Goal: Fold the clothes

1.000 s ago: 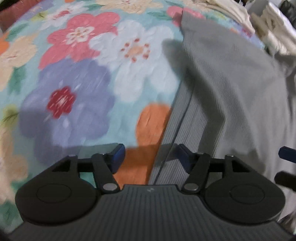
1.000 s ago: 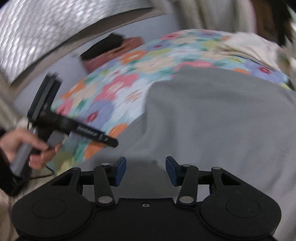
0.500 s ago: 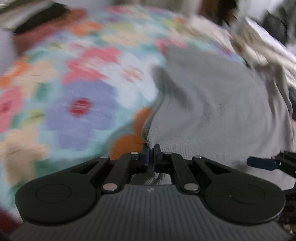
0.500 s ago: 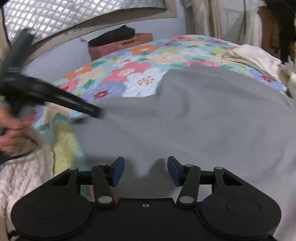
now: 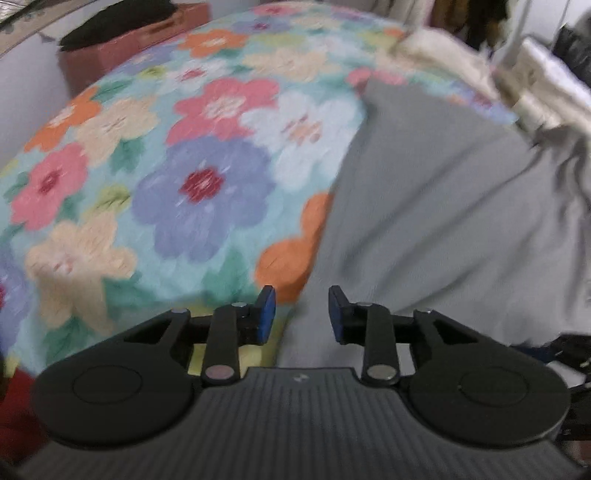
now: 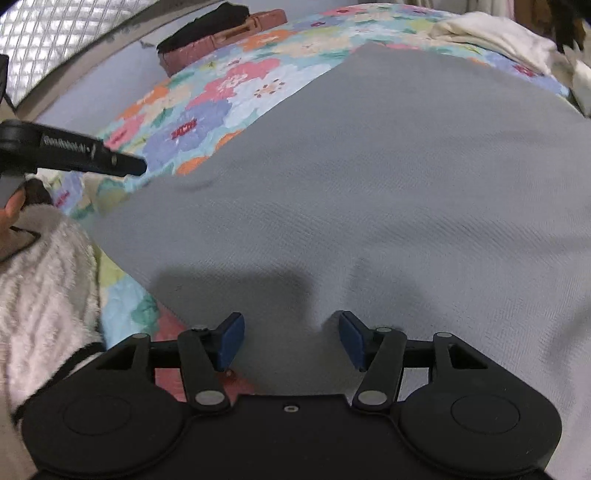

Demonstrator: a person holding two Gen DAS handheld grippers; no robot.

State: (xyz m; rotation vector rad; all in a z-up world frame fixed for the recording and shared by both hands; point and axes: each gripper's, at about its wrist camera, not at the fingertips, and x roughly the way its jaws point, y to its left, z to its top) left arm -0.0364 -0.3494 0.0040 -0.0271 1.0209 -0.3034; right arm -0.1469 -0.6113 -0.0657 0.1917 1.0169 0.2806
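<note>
Jaws of left gripper [image 5: 302,312] and right gripper [image 6: 291,341] opening, empty, above grey garment [image 6: 369,177]; no legible writing.

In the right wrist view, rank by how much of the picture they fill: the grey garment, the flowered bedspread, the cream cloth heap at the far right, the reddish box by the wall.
1. grey garment
2. flowered bedspread
3. cream cloth heap
4. reddish box

The last two look close; both are far off and partly hidden, so their order is unsure.

floral bedspread [image 5: 207,184], pale wall [image 6: 122,88]
</note>
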